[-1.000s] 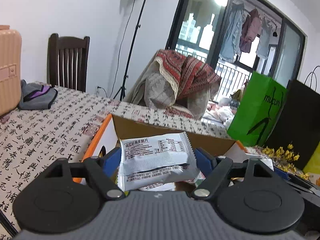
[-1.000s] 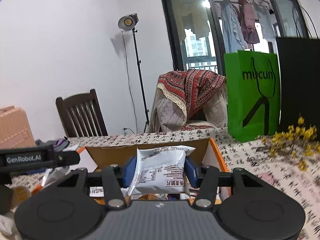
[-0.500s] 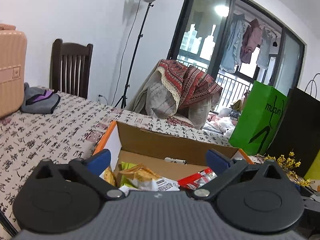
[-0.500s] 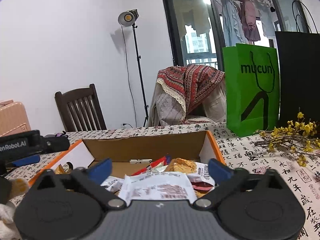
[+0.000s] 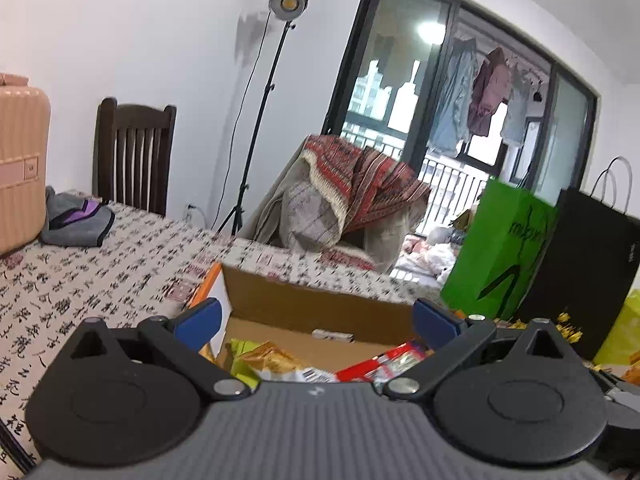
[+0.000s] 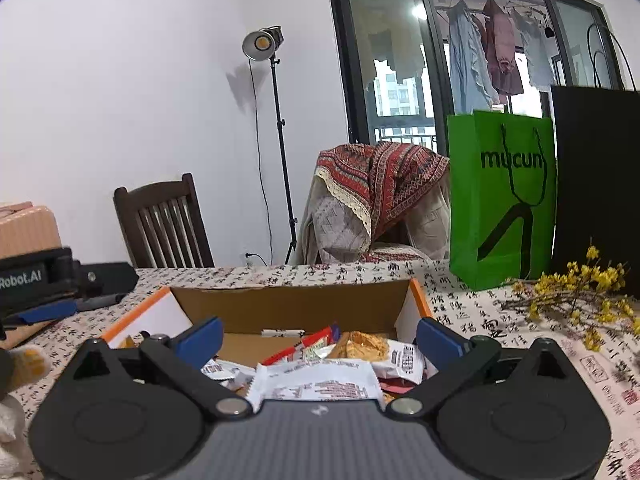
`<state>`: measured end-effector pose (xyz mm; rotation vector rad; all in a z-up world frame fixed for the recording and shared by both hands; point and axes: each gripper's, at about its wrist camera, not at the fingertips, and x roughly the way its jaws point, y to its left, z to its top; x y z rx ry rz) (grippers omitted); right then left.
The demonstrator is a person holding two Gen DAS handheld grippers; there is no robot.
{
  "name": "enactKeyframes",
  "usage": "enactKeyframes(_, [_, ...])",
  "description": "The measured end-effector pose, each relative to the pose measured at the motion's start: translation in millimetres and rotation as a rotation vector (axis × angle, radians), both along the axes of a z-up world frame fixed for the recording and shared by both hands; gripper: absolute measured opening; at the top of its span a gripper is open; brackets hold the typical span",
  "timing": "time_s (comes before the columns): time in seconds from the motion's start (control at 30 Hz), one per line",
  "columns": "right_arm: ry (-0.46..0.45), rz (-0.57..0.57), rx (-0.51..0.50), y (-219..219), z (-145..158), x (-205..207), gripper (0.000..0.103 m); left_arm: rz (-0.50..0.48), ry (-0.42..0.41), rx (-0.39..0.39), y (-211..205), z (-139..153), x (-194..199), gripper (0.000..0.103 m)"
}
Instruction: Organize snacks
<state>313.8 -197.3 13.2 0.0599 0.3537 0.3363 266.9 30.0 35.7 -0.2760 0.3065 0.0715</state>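
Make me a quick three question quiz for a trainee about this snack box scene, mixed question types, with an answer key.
1. True or false: the right gripper is clamped on a white snack packet.
2. Multiple choice: where do the snack packets lie? A) inside the cardboard box B) in the green paper bag C) on the wooden chair
3. Fill in: the left gripper has its jaws ____.

Key:
1. False; its jaws stand wide apart and the packet lies loose in the box.
2. A
3. Open, with nothing between them.
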Motion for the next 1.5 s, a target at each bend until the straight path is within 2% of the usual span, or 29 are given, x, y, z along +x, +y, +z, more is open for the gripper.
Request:
enactKeyframes(0.23, [-0.007, 0.001, -0.001, -12, 18, -25, 0.103, -0.037, -0.033, 0.024, -6, 23, -35, 0.103])
enactKeyframes(0.5, [0.028, 0.004, 0.000, -36, 18, -72, 0.103, -0.100, -0.022, 0.069, -9, 24, -85, 0.103])
enactKeyframes(0.67, [0.048, -0.003, 0.002, -52, 9, -108, 0.103, -0.128, -0.013, 0.100, -12, 12, -119, 0.103])
enactKeyframes(1.1, [0.080, 0.040, 0.002, -62, -18, -187, 0.103, -0.170, 0.029, 0.088, -6, -35, -192, 0.103])
enactKeyframes(1.33, [0.072, 0.049, 0.010, -60, -29, -216, 0.103, -0.182, 0.051, 0.084, 2, -55, -213, 0.103])
enactKeyframes(1.5, [0.083, 0.050, 0.030, -64, -38, -231, 0.103, -0.157, 0.061, 0.076, 13, -62, -223, 0.103])
